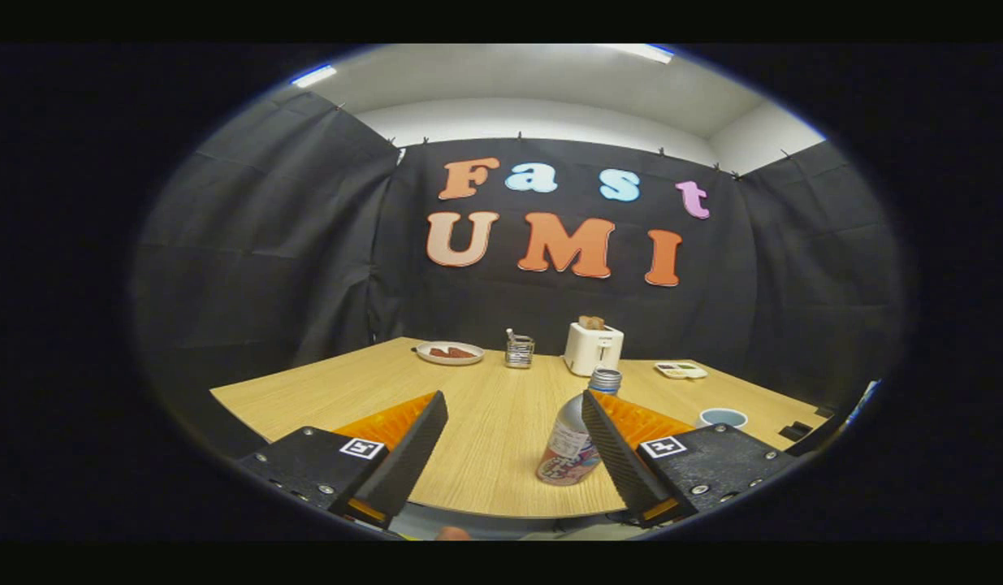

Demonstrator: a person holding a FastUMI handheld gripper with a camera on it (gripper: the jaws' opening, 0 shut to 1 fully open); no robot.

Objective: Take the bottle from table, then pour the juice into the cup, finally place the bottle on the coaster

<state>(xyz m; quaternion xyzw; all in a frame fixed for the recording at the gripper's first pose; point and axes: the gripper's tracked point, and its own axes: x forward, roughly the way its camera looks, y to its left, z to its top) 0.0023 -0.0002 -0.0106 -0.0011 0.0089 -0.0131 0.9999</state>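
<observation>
A small bottle with a silver cap and a printed label stands upright on the wooden table. It is close beside the inner face of the right finger, partly hidden by it. My gripper is open, with a wide gap between the fingers and nothing held. The left finger is well apart from the bottle. A light blue cup sits on the table beyond the right finger, to the right of the bottle.
At the table's far side stand a white toaster with bread in it, a small wire holder, a plate with food, and a flat white tray. The table's near edge runs just under the fingers.
</observation>
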